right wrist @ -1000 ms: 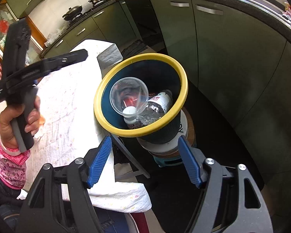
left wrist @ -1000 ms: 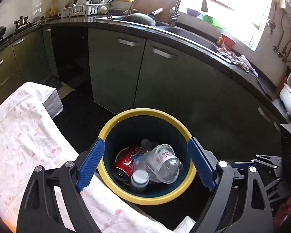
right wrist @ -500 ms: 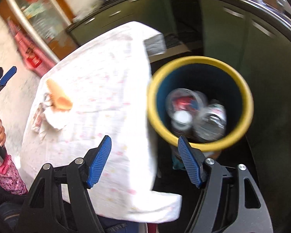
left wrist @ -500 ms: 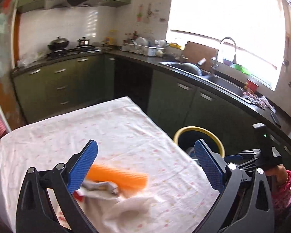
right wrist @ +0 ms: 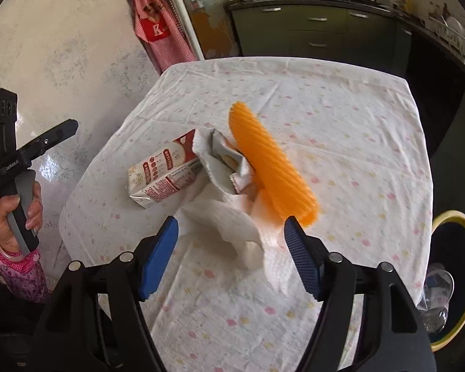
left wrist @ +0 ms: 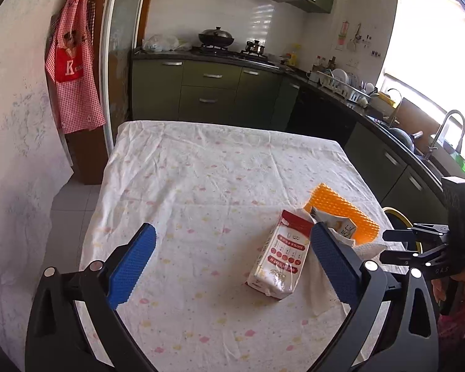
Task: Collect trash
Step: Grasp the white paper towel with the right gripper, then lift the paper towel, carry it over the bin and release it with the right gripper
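A red-and-white carton [left wrist: 280, 259] [right wrist: 164, 172] lies on the table's flowered cloth [left wrist: 207, 186]. Beside it lie an orange ribbed foam piece [left wrist: 345, 213] [right wrist: 271, 167], a crumpled silver wrapper [right wrist: 228, 159] and white paper towel [right wrist: 232, 232]. My left gripper [left wrist: 229, 266] is open and empty, low over the table, the carton just inside its right finger. My right gripper [right wrist: 231, 257] is open and empty, above the paper towel. The yellow-rimmed bin [right wrist: 455, 279] stands off the table's right side, with a clear plastic cup inside.
Green kitchen cabinets [left wrist: 210, 93] and a dark counter with stove, dish rack and sink run along the back and right. A red checked apron [left wrist: 74, 71] hangs on the left wall. The other hand-held gripper shows at each view's edge [right wrist: 12, 161].
Both grippers have swung away from the bin to over the table. The trash pile on the cloth now lies close in front of both, and the bin sits at the right edge.
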The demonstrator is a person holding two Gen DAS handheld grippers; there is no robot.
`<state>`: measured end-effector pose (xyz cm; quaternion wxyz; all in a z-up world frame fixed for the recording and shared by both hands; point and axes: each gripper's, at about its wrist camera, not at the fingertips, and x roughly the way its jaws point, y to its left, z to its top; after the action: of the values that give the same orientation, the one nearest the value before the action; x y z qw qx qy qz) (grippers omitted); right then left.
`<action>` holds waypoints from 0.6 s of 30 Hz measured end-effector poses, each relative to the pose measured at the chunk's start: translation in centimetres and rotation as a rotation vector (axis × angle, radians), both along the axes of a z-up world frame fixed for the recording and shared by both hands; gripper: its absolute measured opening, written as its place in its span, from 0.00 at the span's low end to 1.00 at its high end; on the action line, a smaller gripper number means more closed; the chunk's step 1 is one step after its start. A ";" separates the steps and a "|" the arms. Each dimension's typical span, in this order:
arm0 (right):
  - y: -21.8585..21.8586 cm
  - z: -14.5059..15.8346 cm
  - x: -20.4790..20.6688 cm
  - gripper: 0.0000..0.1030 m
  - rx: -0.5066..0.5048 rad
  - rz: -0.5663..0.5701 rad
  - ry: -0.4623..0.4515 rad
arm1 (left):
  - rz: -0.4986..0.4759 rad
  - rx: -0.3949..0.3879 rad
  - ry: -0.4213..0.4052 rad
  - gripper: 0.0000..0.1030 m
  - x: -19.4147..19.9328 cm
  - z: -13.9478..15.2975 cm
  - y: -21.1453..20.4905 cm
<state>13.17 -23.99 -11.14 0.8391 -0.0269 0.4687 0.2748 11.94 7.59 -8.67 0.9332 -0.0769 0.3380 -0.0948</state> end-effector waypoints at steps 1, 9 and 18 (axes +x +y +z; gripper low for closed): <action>0.7 -0.3 0.2 0.65 -0.028 0.003 0.004 | -0.003 -0.008 0.002 0.95 0.0 -0.3 0.2; 1.9 -2.9 0.6 0.05 -0.116 -0.018 0.062 | -0.062 -0.027 0.021 0.95 1.1 -1.6 -0.7; 1.1 2.8 -1.5 0.03 0.140 0.084 0.006 | -0.067 -0.031 0.052 0.95 2.0 -2.5 -1.4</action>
<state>11.66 -22.91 -8.31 0.8251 0.0129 0.4495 0.3421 13.90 6.19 -11.16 0.9192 -0.0825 0.3628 -0.1293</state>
